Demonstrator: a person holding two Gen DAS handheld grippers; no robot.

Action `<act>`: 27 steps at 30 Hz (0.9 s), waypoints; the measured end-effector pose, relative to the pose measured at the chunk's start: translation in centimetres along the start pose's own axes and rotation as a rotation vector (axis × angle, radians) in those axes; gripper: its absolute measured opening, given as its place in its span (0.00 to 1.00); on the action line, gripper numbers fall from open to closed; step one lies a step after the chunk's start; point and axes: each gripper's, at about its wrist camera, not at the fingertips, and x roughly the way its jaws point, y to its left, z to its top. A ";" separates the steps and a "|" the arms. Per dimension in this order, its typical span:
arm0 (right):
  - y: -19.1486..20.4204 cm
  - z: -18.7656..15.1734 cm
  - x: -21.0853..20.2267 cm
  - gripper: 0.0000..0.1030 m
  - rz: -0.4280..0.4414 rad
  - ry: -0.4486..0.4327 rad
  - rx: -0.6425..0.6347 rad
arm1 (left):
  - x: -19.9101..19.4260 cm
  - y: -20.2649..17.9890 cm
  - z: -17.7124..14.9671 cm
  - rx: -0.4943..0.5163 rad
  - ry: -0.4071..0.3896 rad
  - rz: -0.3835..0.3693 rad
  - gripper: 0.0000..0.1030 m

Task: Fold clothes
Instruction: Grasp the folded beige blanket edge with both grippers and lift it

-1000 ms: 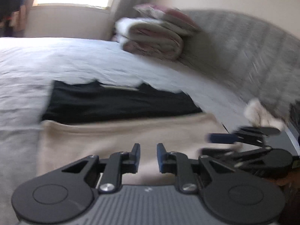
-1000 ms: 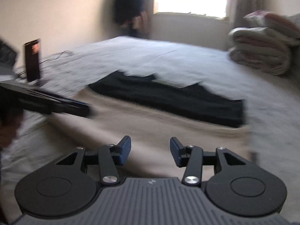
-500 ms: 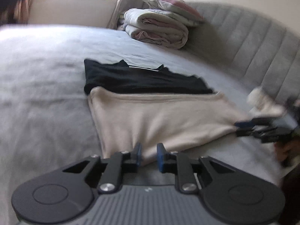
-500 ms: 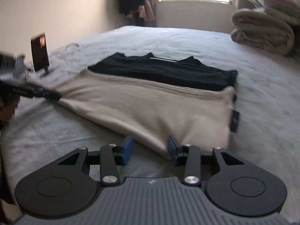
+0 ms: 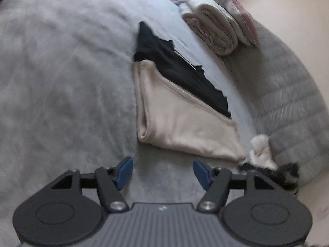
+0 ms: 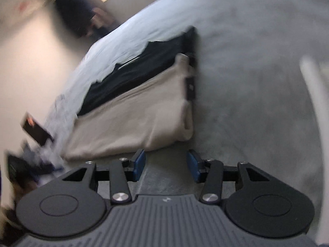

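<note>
Looking through the left wrist view: the left hand-held gripper is hovering with its jaws spread wide and nothing between them, just near of the beige garment. That garment is lying on the grey bed, doubled over with a rolled fold along its left edge, and it is overlapping the near edge of a black garment lying flat behind it. A stack of folded bedding is resting at the far right against the padded headboard. No containers are showing in this view.

Looking through the right wrist view: the right hand-held gripper is also standing open and empty, just near of the beige garment's folded corner. The black garment is lying beyond it, and a phone is propped at the far left. No containers are showing here either.

Risk, as judged: the frames are blurring, so both cameras are probably moving fast; a pinch taken now could be catching only the top layer, or the bedspread with it, and dragging the fold open. The overlapping black garment could also be getting pulled askew.
</note>
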 end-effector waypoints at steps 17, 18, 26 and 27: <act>-3.1 1.0 2.3 0.19 0.130 -0.029 0.356 | 2.7 0.7 0.7 -0.178 -0.149 0.014 0.19; -3.7 1.0 2.1 0.17 0.148 -0.021 0.385 | 2.8 0.9 0.8 -0.190 -0.136 0.011 0.10; -3.5 2.6 0.4 0.15 0.305 -0.069 0.464 | 1.4 0.5 1.9 -0.228 -0.192 -0.133 0.08; -3.5 3.0 0.3 0.15 0.326 -0.082 0.470 | 1.1 0.3 1.9 -0.221 -0.223 -0.156 0.08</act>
